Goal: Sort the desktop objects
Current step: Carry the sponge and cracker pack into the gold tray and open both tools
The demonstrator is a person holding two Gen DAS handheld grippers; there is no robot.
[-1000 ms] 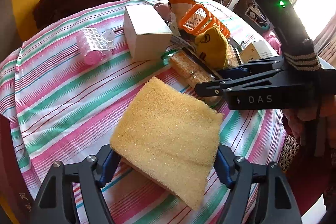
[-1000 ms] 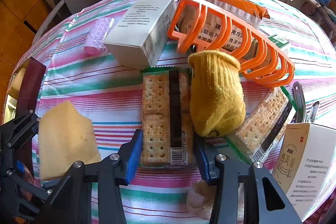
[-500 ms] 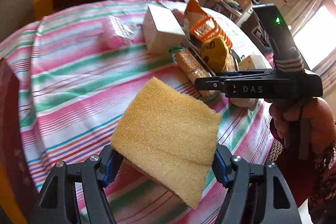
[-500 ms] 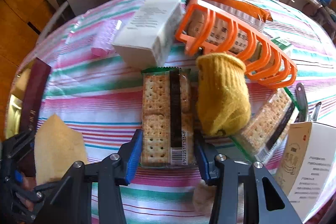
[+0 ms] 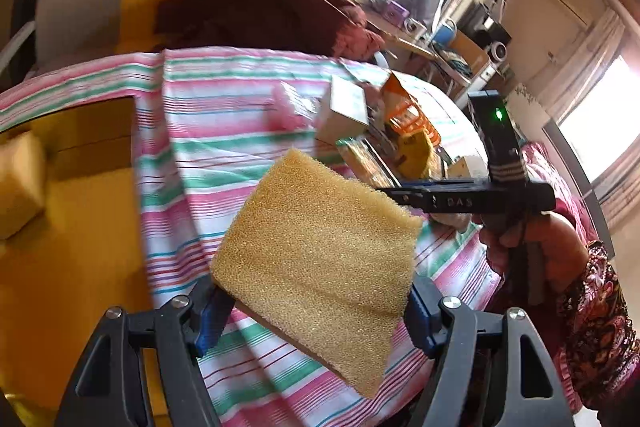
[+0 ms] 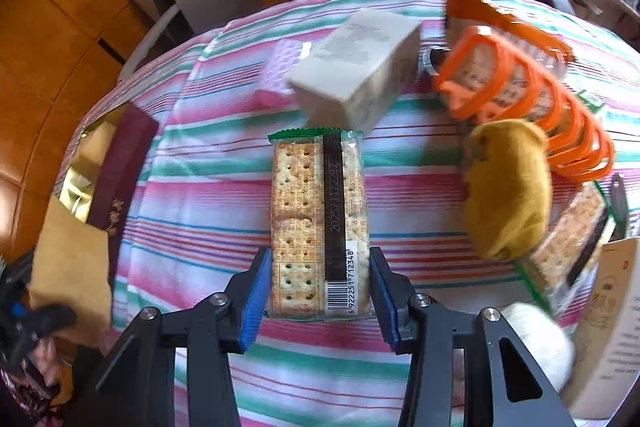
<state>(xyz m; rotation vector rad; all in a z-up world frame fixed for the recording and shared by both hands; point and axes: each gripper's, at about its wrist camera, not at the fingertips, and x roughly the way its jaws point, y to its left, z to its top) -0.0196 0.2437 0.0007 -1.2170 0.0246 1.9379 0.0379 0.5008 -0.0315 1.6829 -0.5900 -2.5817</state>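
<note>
My left gripper point(image 5: 316, 311) is shut on a yellow sponge point(image 5: 316, 259), held in the air over the left edge of the striped table point(image 5: 224, 107). The same sponge point(image 6: 68, 267) shows at the far left of the right wrist view. A clear packet of crackers point(image 6: 316, 219) sits between the blue pads of my right gripper point(image 6: 318, 291), which is shut on its barcode end. The packet stands apart from the yellow sock point(image 6: 508, 187). In the left wrist view the right gripper point(image 5: 400, 195) reaches in from the right, held by a hand.
On the cloth lie a white box point(image 6: 356, 75), a pink roller point(image 6: 280, 75), an orange rack point(image 6: 528, 99) over an orange bag, a second cracker packet point(image 6: 568, 247) and a white carton point(image 6: 616, 327). A yellow tray point(image 5: 80, 227) holding another sponge point(image 5: 16, 179) sits left of the table.
The left gripper has carried the sponge up and leftward, past the table's edge above the yellow tray. The right gripper has drawn the cracker packet left, away from the yellow sock.
</note>
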